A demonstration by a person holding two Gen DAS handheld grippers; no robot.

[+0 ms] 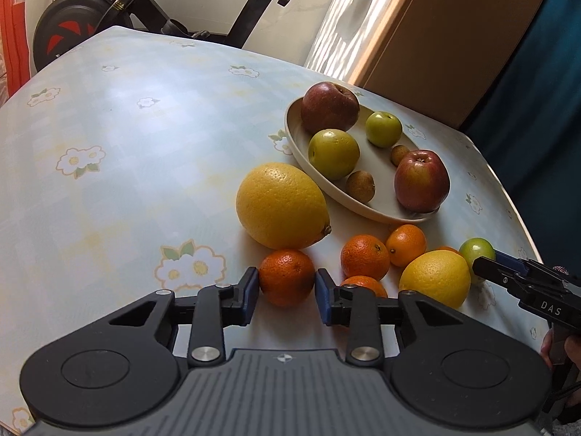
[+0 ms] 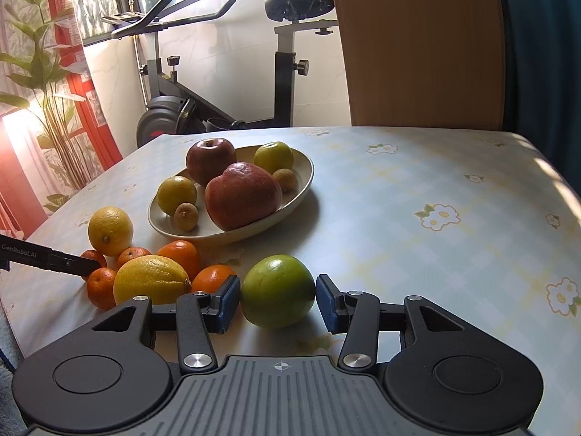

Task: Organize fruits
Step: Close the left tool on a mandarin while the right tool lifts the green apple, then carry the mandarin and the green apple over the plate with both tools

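On the flowered tabletop (image 1: 127, 138), your left tongs (image 1: 287, 285) pinch a loose orange (image 1: 287, 277) and your right tongs (image 2: 277, 292) clasp a green fruit (image 2: 277, 290), apparently bound for the half-filled plate (image 2: 307, 178) beyond.

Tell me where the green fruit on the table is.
In the right wrist view the green fruit sits on the tablecloth between the right gripper pads, right of the lemon, in front of the plate.
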